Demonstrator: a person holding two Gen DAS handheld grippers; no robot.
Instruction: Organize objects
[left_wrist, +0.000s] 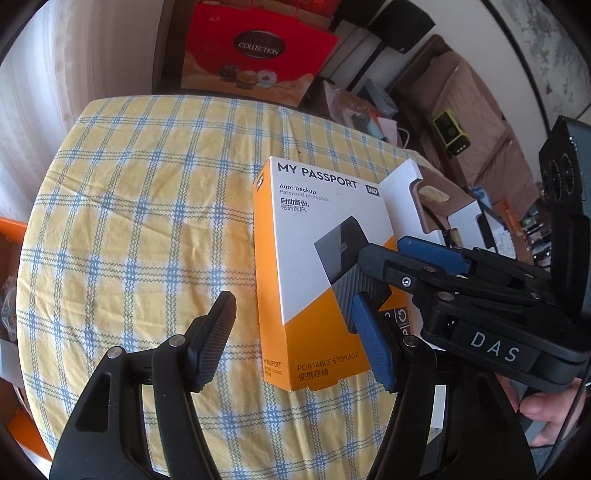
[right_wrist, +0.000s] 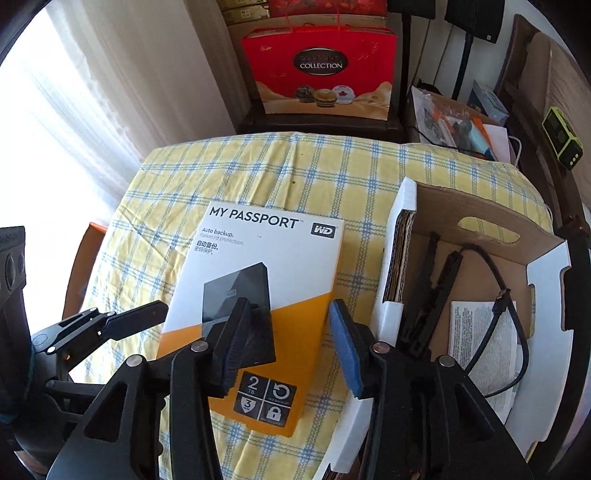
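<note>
A white and orange "My Passport" hard-drive box (left_wrist: 314, 266) lies flat on the yellow checked tablecloth (left_wrist: 140, 206); it also shows in the right wrist view (right_wrist: 258, 280). My left gripper (left_wrist: 295, 343) is open, its jaws standing either side of the box's near left edge. My right gripper (right_wrist: 284, 347) is open just above the box's near end; it also shows in the left wrist view (left_wrist: 406, 266). An open cardboard tray (right_wrist: 399, 236) with a black cable (right_wrist: 509, 295), black parts and a paper sheet sits right of the box.
A red "Collection" gift bag (right_wrist: 321, 70) stands on a chair behind the table. A cluttered carton (right_wrist: 454, 122) and a green and black device (right_wrist: 561, 136) lie at the back right. An orange box (left_wrist: 11, 236) sits off the table's left edge.
</note>
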